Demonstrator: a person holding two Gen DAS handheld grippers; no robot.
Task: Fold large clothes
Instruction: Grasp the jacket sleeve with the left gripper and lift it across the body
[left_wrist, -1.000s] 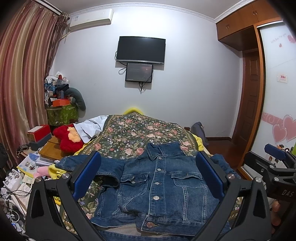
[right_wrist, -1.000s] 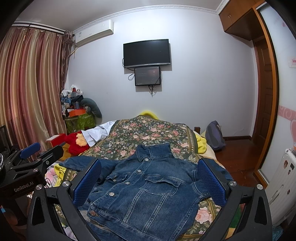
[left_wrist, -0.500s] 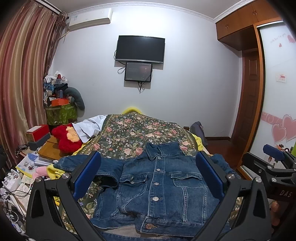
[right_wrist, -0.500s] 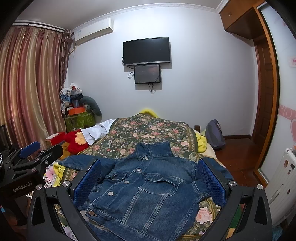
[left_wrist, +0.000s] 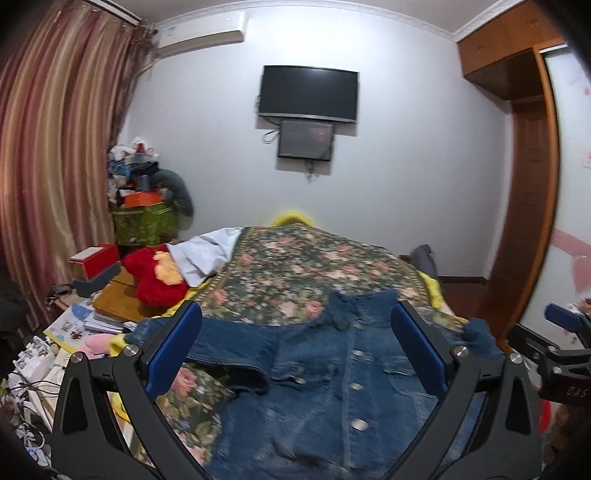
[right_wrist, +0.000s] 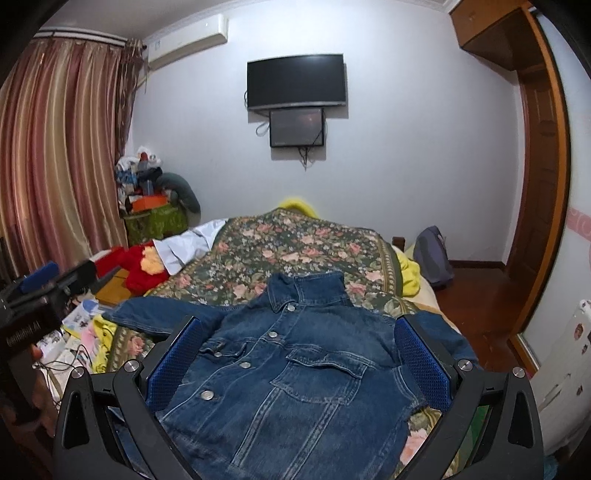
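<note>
A blue denim jacket (left_wrist: 332, 387) lies front up and buttoned on the floral bedspread (left_wrist: 295, 266), collar toward the far wall, its left sleeve stretched out to the left. It also shows in the right wrist view (right_wrist: 295, 362). My left gripper (left_wrist: 295, 347) is open and empty, held above the jacket's left half. My right gripper (right_wrist: 295, 354) is open and empty above the jacket's right half. The right gripper's body shows at the right edge of the left wrist view (left_wrist: 561, 354), and the left gripper's body at the left edge of the right wrist view (right_wrist: 33, 306).
A red plush toy (left_wrist: 157, 277) and a white cloth (left_wrist: 207, 254) lie at the bed's left edge. Books, boxes and cables (left_wrist: 74, 325) crowd the floor on the left. A grey backpack (right_wrist: 432, 258) stands on the floor to the right, near the wooden door (right_wrist: 535, 184).
Both grippers have moved forward and lower toward the jacket, which now looms larger. The left view has shifted to the left. The jacket has not moved.
</note>
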